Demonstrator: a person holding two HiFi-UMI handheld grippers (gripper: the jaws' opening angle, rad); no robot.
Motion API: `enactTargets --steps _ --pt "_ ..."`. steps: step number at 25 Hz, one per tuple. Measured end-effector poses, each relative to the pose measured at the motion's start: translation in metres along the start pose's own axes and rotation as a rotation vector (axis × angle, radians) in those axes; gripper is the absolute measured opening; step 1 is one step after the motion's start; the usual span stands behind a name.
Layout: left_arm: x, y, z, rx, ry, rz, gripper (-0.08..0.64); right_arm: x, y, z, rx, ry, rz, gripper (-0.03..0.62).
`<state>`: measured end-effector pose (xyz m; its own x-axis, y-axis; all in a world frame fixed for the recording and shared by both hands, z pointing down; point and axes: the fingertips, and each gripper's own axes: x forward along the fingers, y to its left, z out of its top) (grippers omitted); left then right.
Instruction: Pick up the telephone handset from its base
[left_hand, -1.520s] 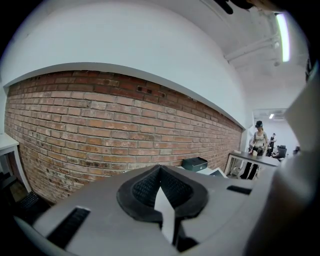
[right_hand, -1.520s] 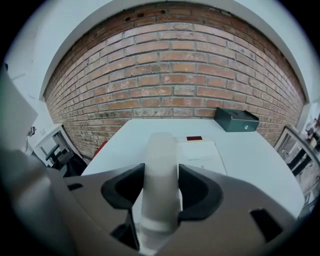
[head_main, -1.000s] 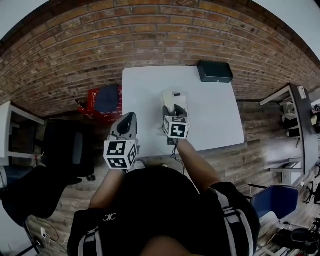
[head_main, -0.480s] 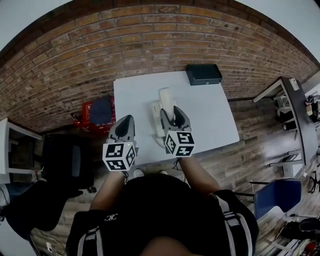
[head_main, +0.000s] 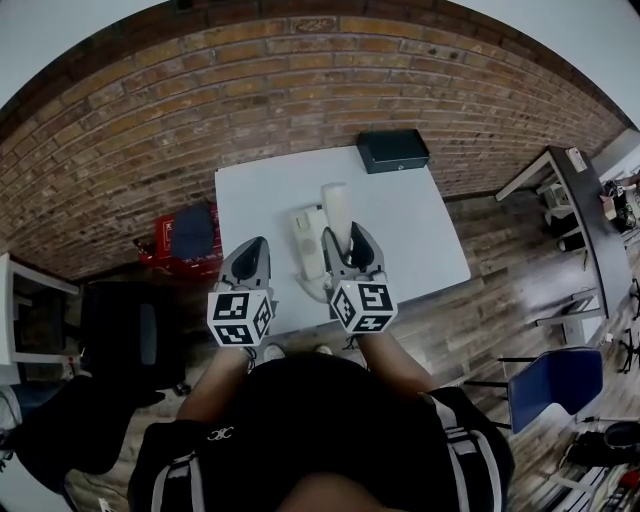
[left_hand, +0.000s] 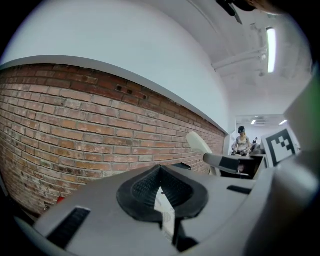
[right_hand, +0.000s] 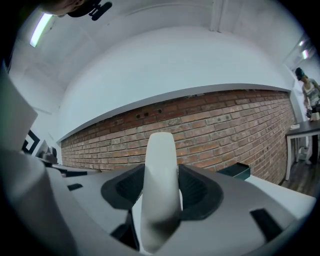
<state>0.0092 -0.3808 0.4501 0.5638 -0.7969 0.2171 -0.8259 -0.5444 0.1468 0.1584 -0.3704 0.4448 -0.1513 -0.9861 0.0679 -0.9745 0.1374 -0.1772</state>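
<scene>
The white telephone base (head_main: 306, 244) lies near the middle of the white table (head_main: 410, 225). My right gripper (head_main: 347, 240) is shut on the white handset (head_main: 336, 208), which stands up out of the jaws, lifted off and just right of the base. In the right gripper view the handset (right_hand: 160, 180) is clamped between the dark pads and points up toward the brick wall. My left gripper (head_main: 254, 246) hovers over the table's left front edge, shut and holding nothing. The left gripper view shows the handset (left_hand: 199, 144) off to its right.
A black box (head_main: 393, 150) sits at the table's far right corner by the brick wall (head_main: 300, 70). On the floor to the left are a red crate (head_main: 168, 240) and a black chair (head_main: 125, 325). A blue chair (head_main: 540, 388) stands at lower right.
My right gripper has risen with the handset, taking it off the base, which now shows bare to its left. The left gripper has stayed about where it was.
</scene>
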Motion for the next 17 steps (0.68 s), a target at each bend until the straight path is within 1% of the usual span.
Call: enactTargets --steps 5,10,17 --pt "-0.0004 -0.0039 -0.0005 0.004 0.003 -0.009 0.002 -0.0031 -0.0002 0.0026 0.007 -0.007 -0.005 0.199" --pt "-0.0036 -0.0041 -0.0029 0.006 0.008 -0.012 0.002 -0.0034 0.0020 -0.0005 0.030 0.010 0.004 0.199" --pt "-0.0063 0.0004 -0.0078 0.004 0.015 -0.007 0.002 -0.0024 0.0066 -0.0041 0.030 0.017 0.011 0.199"
